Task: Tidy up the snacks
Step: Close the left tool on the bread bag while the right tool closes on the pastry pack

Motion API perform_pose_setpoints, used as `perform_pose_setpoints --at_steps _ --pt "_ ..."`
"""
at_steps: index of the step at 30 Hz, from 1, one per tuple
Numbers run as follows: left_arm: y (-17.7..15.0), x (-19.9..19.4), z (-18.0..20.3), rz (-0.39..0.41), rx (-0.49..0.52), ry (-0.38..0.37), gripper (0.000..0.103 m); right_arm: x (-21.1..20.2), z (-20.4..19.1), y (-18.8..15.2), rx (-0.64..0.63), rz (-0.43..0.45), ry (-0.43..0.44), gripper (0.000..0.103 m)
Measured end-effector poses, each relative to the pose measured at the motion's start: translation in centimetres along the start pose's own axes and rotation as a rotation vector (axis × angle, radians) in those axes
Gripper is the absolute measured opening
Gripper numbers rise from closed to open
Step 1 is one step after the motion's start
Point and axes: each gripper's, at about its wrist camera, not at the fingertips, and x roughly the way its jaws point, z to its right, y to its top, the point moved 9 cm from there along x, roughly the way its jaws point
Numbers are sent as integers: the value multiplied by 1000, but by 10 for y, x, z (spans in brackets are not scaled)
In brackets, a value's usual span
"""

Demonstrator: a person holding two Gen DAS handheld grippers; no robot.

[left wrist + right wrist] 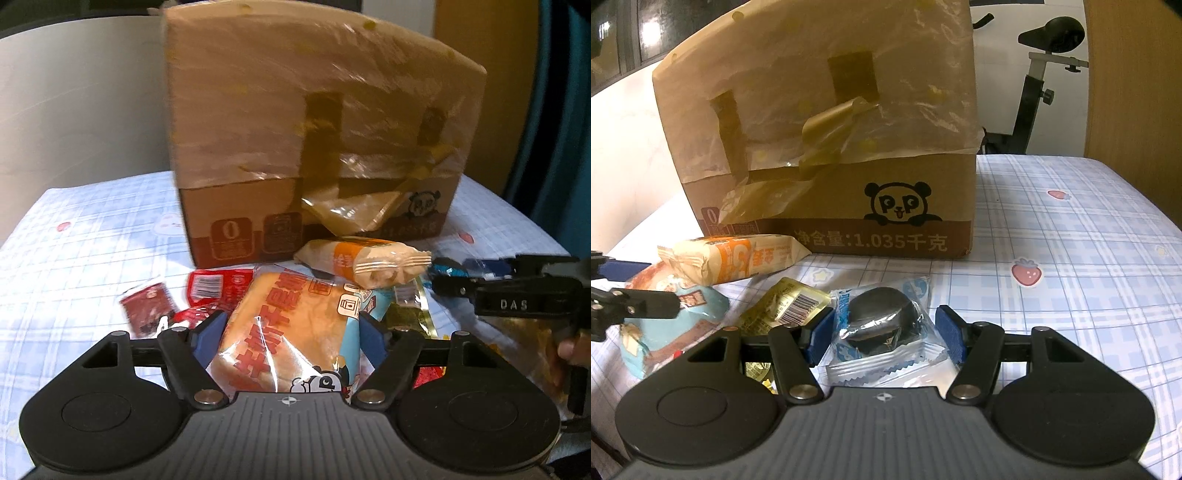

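Both grippers are working the snack pile: the left gripper (291, 330) is closing round the bread packet (291, 332), pads beside it, contact unclear. The right gripper (884, 334) is straddling the dark cake packet (882, 325), jaws apart. Next, I'd judge, firm grips, then lifts toward the cardboard box (827, 147).

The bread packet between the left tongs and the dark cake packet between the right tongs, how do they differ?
The bread packet holds a pale golden, squarish loaf with big red lettering; the dark cake packet holds a small, round, nearly black cake in a clear wrapper printed blue and white. The bread packet fills its tongs' gap; the cake packet leaves some room. Both are sealed snacks lying on the checked cloth.
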Motion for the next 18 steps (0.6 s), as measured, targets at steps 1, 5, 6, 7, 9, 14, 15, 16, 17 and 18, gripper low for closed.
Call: perform_pose_setpoints --at_steps 1,5,6,7,9,14,15,16,17,18 --pt "1 -2 -2 6 -13 6 77 0 0 0 0 0 0 63" --pt "3 -13 -10 27 -60 26 77 0 0 -1 6 2 5 62" --pt "3 -15 -11 30 -65 30 77 0 0 -1 11 3 9 61" --pt "4 -17 -12 32 -68 35 77 0 0 -1 15 4 10 59" --pt "4 -21 -14 39 -75 44 77 -1 0 0 23 2 15 55" --pt "8 -33 -19 68 -87 55 77 -6 -2 0 36 -17 18 52" --pt "9 -35 -20 74 -92 56 77 -9 -3 1 40 -15 23 52" --pt "10 -37 -21 78 -96 58 77 -12 -3 1 41 -12 25 52" --pt "10 -38 -22 81 -101 60 77 -15 -3 2 44 -6 26 52" --pt "10 -39 -24 83 -107 63 77 -18 -3 3 50 0 29 52"
